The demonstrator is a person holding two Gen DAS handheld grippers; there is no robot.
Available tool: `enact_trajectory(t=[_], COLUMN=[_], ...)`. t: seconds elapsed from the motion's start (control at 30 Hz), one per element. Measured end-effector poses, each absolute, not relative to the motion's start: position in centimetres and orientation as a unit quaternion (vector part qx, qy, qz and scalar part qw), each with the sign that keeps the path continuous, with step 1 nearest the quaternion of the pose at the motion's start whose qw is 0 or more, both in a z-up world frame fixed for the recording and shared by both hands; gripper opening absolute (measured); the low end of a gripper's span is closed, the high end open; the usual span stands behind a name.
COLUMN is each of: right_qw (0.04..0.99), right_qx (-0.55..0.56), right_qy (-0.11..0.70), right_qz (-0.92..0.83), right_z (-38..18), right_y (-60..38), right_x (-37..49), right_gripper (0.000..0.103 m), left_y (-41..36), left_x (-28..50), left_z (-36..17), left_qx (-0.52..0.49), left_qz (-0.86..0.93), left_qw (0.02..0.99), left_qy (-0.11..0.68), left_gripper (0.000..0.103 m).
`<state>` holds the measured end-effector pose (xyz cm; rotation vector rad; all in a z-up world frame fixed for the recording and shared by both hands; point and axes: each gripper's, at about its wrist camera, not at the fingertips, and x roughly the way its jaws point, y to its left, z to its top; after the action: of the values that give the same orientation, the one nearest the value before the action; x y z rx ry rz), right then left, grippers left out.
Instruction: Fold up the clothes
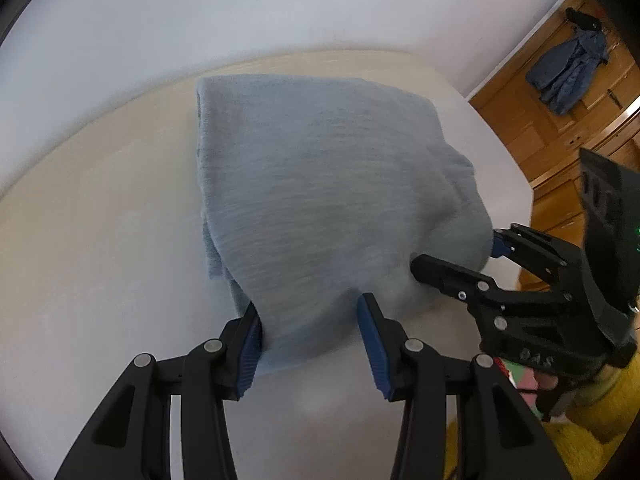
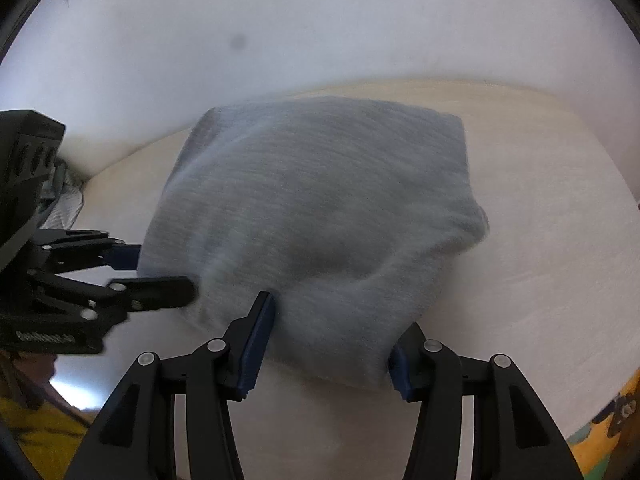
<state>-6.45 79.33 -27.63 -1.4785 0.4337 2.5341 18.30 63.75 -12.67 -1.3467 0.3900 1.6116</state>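
A light blue-grey knit garment (image 1: 320,168) (image 2: 320,200) lies folded into a thick bundle on the cream table (image 1: 100,200) (image 2: 540,200). Its near edge is raised off the surface and blurred. My left gripper (image 1: 310,308) is shut on the left part of that near edge, with the cloth filling the gap between its blue pads. My right gripper (image 2: 336,320) is shut on the right part of the same edge, both pads pressed into the fabric. Each gripper also shows from the side in the other view: the right gripper (image 1: 460,254) and the left gripper (image 2: 164,270). The far half of the garment rests flat.
The table's right edge (image 1: 528,200) drops off toward wooden cabinets where a blue jacket (image 1: 568,72) hangs. A white wall stands behind the table. A striped cloth (image 2: 64,204) lies at the table's far left. Yellow fabric (image 1: 580,440) shows below the near edge.
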Motion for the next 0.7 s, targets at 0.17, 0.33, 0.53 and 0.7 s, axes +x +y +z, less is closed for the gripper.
enact_trajectory(t=[0.17,0.33,0.53,0.7], right_qw=[0.115,0.129,0.103,0.037], right_qx=[-0.482,-0.441,-0.461,-0.492], right_qy=[0.162,0.146,0.128,0.115], right_qz=[0.853,0.876,0.872,0.862], right_z=[-25.8,-23.1,-24.7,-27.2], right_y=[80.9,82.0,83.6,82.7], right_x=[-4.3,-4.8,-11.0,-13.5], right_gripper=[0.052,0.052,0.052,0.052], left_y=[62.2,61.3,59.9,59.8], left_x=[19.3,19.7,17.0,18.5], left_z=[-11.6,-10.7,-10.6,-10.7], left_qx=[-0.533,-0.514,-0.527,-0.533], left_qz=[0.681,0.715,0.736,0.742], left_qw=[0.473,0.444,0.408,0.389], left_qy=[0.169,0.166,0.117,0.120], left_gripper=[0.041,0.041,0.041,0.041])
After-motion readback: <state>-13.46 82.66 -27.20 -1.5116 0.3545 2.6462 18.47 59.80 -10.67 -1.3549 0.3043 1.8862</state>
